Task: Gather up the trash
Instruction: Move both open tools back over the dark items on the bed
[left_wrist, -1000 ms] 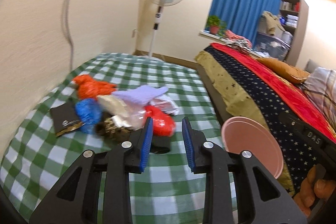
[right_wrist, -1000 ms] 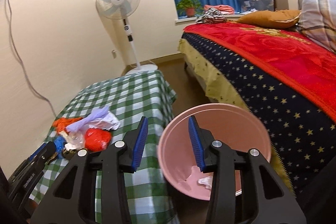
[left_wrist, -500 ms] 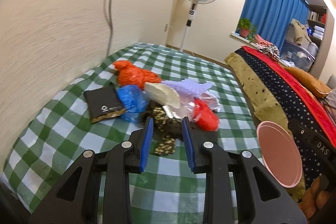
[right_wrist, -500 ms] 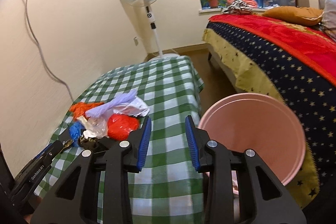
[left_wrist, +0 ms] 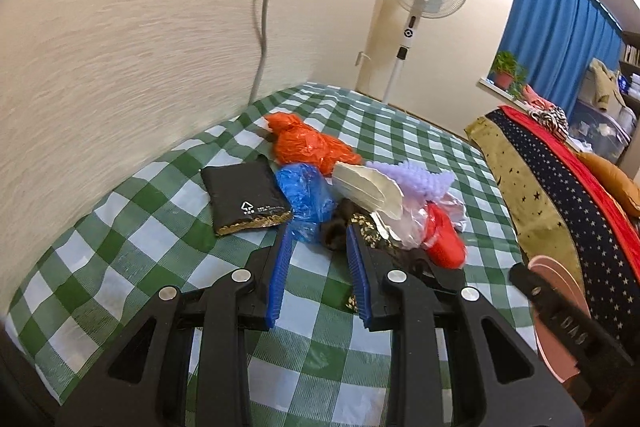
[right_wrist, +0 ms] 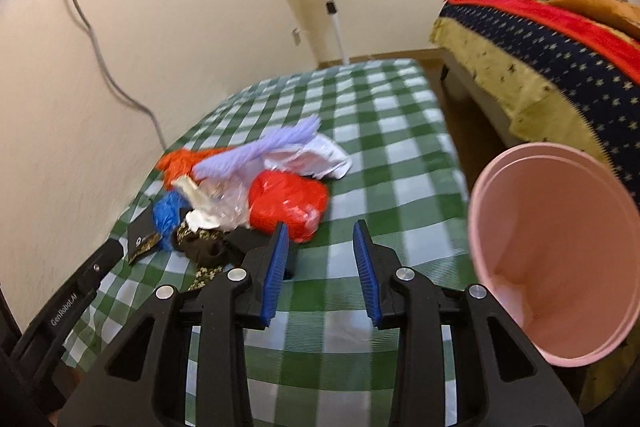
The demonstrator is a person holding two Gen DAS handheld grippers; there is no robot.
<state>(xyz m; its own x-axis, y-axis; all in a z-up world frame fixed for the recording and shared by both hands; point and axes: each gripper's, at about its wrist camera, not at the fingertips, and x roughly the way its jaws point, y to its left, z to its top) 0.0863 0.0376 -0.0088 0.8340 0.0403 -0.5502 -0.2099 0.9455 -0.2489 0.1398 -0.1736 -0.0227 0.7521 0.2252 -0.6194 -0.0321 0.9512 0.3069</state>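
Through the left wrist camera I see my left gripper (left_wrist: 316,267) low over the green-and-white checked cloth (left_wrist: 132,239), its blue pads set narrowly apart with nothing pressed between them; just beyond the tips lies the heap of trash: a flat black foil pouch (left_wrist: 244,199), a crumpled blue plastic bag (left_wrist: 306,197), an orange plastic bag (left_wrist: 308,145), a white paper wrapper (left_wrist: 368,189), a lilac frilled scrap (left_wrist: 412,177), a red plastic bag (left_wrist: 444,239) and a dark gold-patterned wrapper (left_wrist: 366,231) right by the right-hand pad; I judge the blue bag or that dark wrapper the nearest pick, so I would ease forward until one piece alone sits between the pads, keep off the cloth, then close; through the right wrist camera my right gripper (right_wrist: 320,267) hovers over bare cloth, jaws narrowly parted and empty, the red bag (right_wrist: 286,205) just ahead of its left pad; the pink plastic bin (right_wrist: 552,267) stands beside the table's edge at the right, mouth tilted toward me, so anything lifted should go across to it without dragging loose neighbours off the pile.
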